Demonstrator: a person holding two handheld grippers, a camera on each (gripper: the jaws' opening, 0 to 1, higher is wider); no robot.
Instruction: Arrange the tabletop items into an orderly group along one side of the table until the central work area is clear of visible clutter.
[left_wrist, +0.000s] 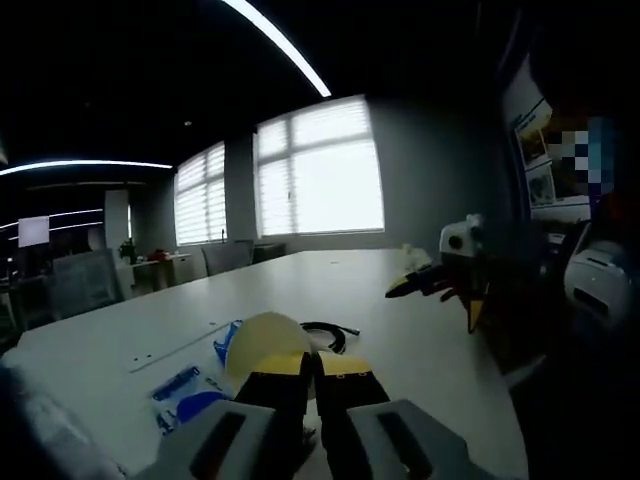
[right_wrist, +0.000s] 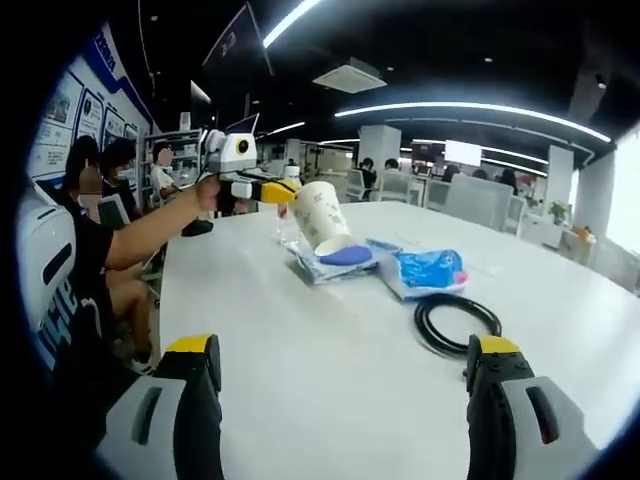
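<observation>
My left gripper is shut on the wall of a pale paper cup. In the right gripper view that left gripper holds the cup tilted above a blue-and-white packet. A second blue packet lies beside it, and a black coiled cable lies nearer me. My right gripper hovers open over bare white table, with nothing between its widely spread jaws. It also appears in the left gripper view, my right gripper raised above the table's right side.
Blue packets, a flat white strip and the cable lie around the cup on the table. A clear container stands behind the cup. A person's arm reaches in from the left edge; chairs and desks stand beyond.
</observation>
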